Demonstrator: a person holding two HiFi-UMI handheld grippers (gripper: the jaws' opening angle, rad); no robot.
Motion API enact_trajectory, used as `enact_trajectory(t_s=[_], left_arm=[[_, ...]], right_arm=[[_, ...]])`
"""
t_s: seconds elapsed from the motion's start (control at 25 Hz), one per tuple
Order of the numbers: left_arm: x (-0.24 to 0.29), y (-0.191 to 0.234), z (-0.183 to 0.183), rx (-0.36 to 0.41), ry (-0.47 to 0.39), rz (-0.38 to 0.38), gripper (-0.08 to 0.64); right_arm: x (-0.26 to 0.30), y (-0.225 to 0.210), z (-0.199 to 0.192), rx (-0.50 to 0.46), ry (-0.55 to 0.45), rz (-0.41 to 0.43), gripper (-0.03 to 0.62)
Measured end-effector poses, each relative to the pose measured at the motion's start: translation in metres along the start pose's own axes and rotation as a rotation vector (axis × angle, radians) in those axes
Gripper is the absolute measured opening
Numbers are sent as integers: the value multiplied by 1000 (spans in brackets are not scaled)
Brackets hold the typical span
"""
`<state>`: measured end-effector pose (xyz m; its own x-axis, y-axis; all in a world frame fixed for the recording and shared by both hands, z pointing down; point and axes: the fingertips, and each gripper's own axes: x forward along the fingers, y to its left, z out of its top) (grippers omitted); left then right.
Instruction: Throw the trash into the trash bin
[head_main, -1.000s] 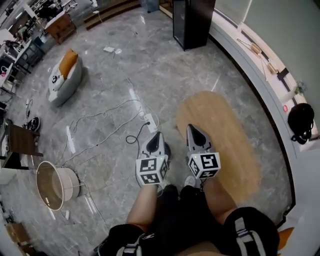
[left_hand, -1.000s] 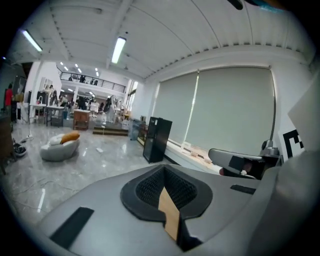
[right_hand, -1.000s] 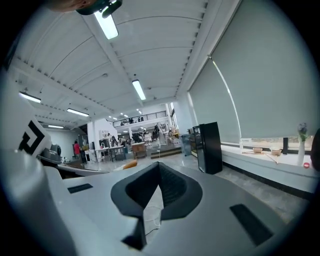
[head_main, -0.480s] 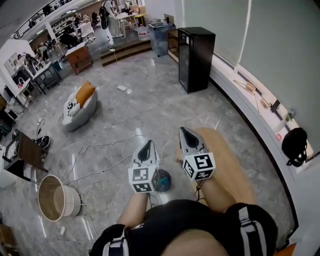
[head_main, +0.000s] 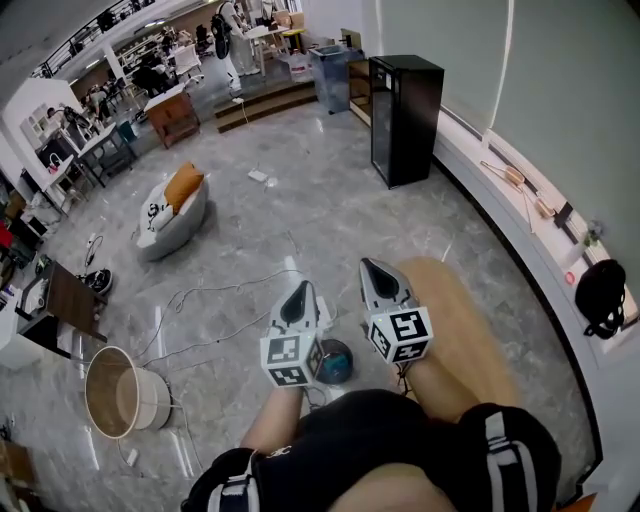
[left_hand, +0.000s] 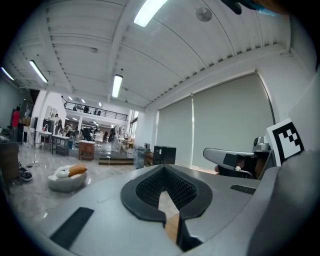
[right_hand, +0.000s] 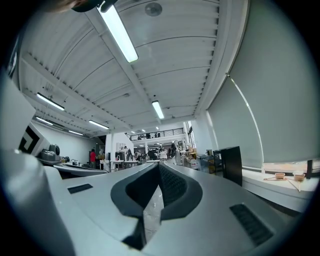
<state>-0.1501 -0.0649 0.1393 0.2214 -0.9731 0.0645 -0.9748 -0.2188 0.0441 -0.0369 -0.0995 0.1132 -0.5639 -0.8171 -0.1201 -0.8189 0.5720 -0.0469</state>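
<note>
Evidently both the left gripper and the right gripper have jaws clenched on nothing, no trash is identifiable, and the round open bin on the floor at eight o'clock looks light, tippable, best left untouched.

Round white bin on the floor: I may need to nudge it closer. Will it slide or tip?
The bin looks empty and thin-walled, so it is probably light. On the glossy floor it would likely slide easily. The cable beside it might snag it.
</note>
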Motion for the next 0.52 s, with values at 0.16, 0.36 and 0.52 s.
enact_trajectory(t_s=[0.16,0.36,0.52], left_arm=[[-3,0,-5,-1,6,-8,11],[0,-4,-12,0,20,-13,11],[7,-7,-9,-2,31,-17,12]], right_arm=[[-2,2,-9,5,7,-8,11],[-6,-1,-16,15,21,0,11],[-4,-8,-13,20,28,0,11]])
